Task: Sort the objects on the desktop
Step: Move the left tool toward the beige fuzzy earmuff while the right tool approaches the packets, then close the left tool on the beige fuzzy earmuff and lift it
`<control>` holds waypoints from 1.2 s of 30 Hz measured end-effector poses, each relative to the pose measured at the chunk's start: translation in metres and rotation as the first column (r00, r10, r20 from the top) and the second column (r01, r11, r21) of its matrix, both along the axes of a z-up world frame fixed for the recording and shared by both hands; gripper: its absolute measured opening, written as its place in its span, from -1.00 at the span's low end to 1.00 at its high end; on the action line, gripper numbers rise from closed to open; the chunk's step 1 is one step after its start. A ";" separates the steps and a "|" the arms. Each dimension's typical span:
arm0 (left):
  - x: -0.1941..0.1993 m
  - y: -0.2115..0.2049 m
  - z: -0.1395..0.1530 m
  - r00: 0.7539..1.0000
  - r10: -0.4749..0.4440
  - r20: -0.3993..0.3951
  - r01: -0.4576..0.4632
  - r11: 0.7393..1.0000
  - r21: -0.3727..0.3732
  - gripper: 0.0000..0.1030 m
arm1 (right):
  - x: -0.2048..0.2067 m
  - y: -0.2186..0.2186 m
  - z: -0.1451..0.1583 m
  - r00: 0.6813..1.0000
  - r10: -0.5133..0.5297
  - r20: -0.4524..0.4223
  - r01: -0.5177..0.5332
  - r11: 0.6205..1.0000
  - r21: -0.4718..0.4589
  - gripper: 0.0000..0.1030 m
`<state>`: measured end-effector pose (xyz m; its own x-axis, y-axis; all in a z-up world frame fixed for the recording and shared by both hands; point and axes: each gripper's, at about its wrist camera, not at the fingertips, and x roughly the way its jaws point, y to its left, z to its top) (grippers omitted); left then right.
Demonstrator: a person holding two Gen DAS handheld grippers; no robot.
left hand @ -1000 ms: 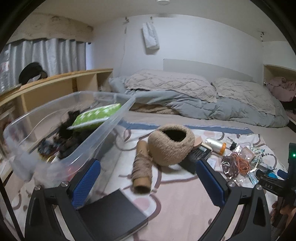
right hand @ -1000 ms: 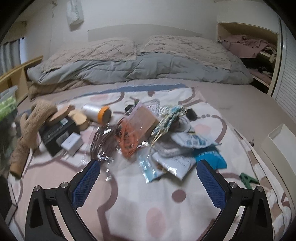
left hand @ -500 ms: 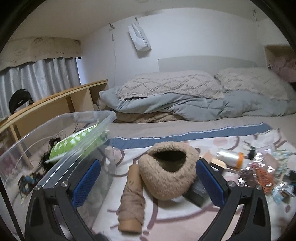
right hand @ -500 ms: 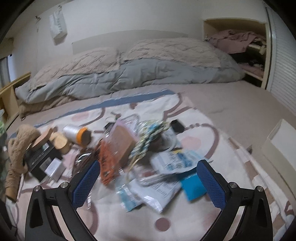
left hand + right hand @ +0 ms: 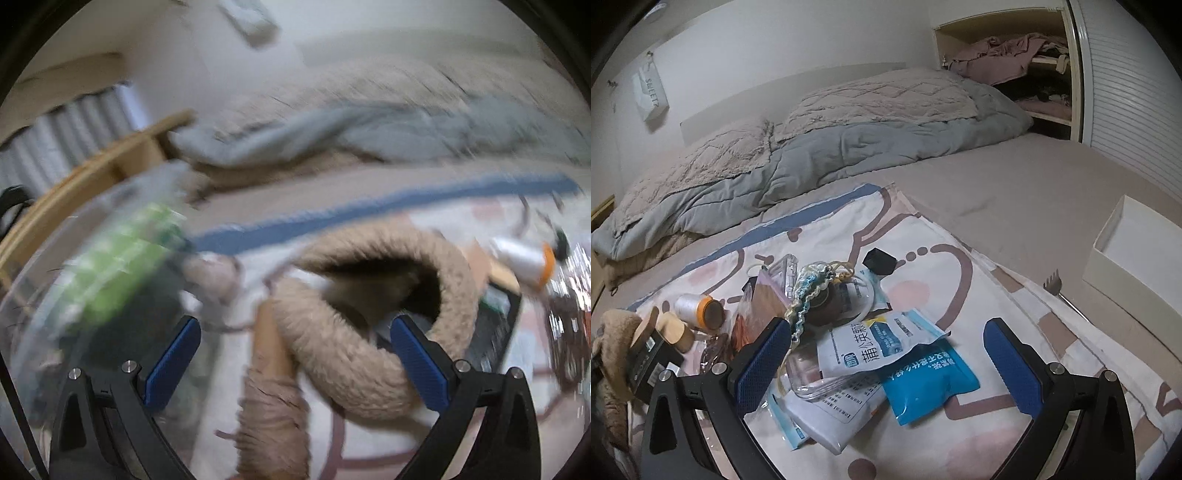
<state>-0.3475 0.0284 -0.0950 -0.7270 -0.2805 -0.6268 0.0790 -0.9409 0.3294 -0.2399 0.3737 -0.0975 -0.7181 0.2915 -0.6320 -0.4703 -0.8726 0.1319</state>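
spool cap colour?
Orange, on the white spool; clearest in the right wrist view.

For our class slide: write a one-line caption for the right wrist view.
Open right gripper hovers over blue and white sachets on a patterned cloth.

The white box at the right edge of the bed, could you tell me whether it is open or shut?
Open. The white box has no lid on it, and its bare inner walls and floor show in the right wrist view.
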 end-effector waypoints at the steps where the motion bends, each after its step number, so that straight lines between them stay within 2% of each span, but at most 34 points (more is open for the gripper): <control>1: 0.003 0.004 -0.005 0.999 -0.038 0.020 0.038 0.999 -0.014 1.00 | 0.000 0.000 0.000 1.000 0.005 0.001 -0.005 1.000 -0.003 1.00; 5: 0.021 0.022 -0.011 0.992 -0.127 0.021 0.129 0.989 -0.069 1.00 | 0.001 0.000 0.001 1.000 0.011 -0.006 -0.011 1.000 -0.013 1.00; 11: 0.040 0.034 -0.020 0.968 -0.234 0.091 0.239 0.970 -0.046 1.00 | 0.005 0.013 0.000 1.000 -0.018 -0.020 0.017 0.999 -0.052 1.00; 17: 0.061 0.052 -0.037 0.922 -0.351 0.166 0.359 0.933 -0.021 1.00 | 0.015 0.044 -0.005 0.993 -0.116 -0.032 0.110 0.984 -0.143 1.00; 24: 0.098 0.076 -0.039 0.854 -0.494 0.163 0.501 0.866 0.000 1.00 | 0.006 0.046 -0.019 0.993 -0.117 0.013 0.118 0.988 -0.099 1.00; 26: 0.106 0.078 -0.036 0.846 -0.514 0.141 0.519 0.855 0.002 1.00 | -0.001 0.044 -0.026 0.995 -0.098 0.027 0.099 0.993 -0.070 1.00; 28: 0.113 0.075 -0.028 0.847 -0.522 0.103 0.523 0.852 0.013 1.00 | -0.008 0.042 -0.034 0.995 -0.093 0.047 0.095 0.995 -0.040 1.00; 30: 0.117 0.070 -0.016 0.860 -0.508 0.051 0.506 0.861 0.040 1.00 | -0.012 0.045 -0.041 0.994 -0.096 0.057 0.099 0.993 -0.061 1.00; 34: 0.109 0.056 0.005 0.908 -0.417 -0.043 0.418 0.897 0.147 1.00 | -0.018 0.049 -0.045 0.992 -0.106 0.068 0.113 0.988 -0.104 1.00; 36: 0.100 0.049 0.010 0.939 -0.341 -0.055 0.344 0.910 0.232 1.00 | -0.023 0.046 -0.043 0.993 -0.097 0.067 0.102 0.992 -0.078 1.00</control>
